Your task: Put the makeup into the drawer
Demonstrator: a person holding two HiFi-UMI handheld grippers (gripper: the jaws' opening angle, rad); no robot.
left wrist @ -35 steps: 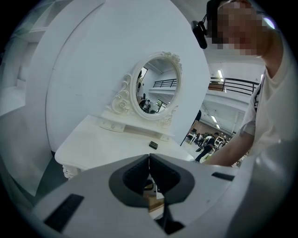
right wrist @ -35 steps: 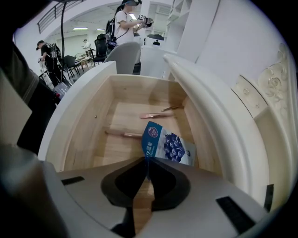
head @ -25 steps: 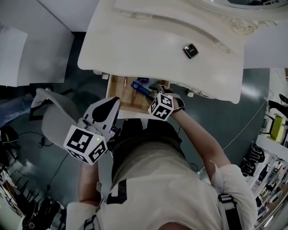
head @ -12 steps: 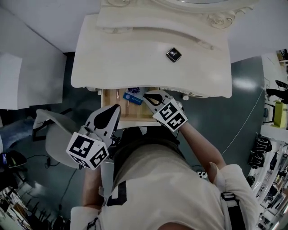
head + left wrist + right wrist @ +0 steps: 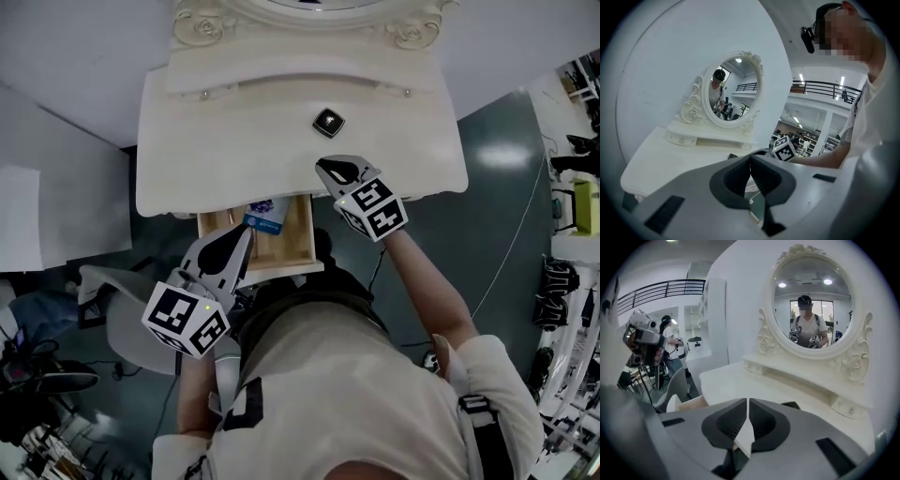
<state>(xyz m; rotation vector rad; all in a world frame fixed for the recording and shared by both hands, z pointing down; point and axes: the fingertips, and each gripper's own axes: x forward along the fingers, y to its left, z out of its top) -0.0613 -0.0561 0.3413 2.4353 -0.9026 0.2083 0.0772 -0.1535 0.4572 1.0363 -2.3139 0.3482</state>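
Currently, reading the head view from left to right: 1 grey chair (image 5: pixel 112 305) stands at far left, beside the person's torso.

Next comes the left gripper (image 5: pixel 242 234). It hangs just in front of the white vanity table (image 5: pixel 187 159), tips pointing toward the open drawer (image 5: pixel 302 246). In the left gripper view both jaws meet at the tips w/ nothing between them, so the state is closed and empty. Beyond the jaws, that view shows the tabletop and the oval mirror (image 5: pixel 733 89) in its carved frame.

Drawer: wooden, pulled out from under the table's front edge, approx. below table ctr. 1 blue-and-white makeup item (image 5: pixel 265 216) lies at the drawer's back, partly under the table edge. Bare wood shows to its right.

Tabletop: 1 black compact (image 5: pixel 328 122) lies flat near the ctr, in front of the mirror base. It is on the table, not in the drawer.

The right gripper (image 5: pixel 328 169) is over the front part of the tabletop, near the compact on the person's side. It is apart from the compact as far as the head view shows. In the right gripper view the 2 jaws are pressed together and hold nothing. A dark corner of the compact shows on the tabletop just past the right-hand jaw. A corner of the drawer shows at that view's lower left. The person's right forearm runs from this gripper down and right toward the shoulder.
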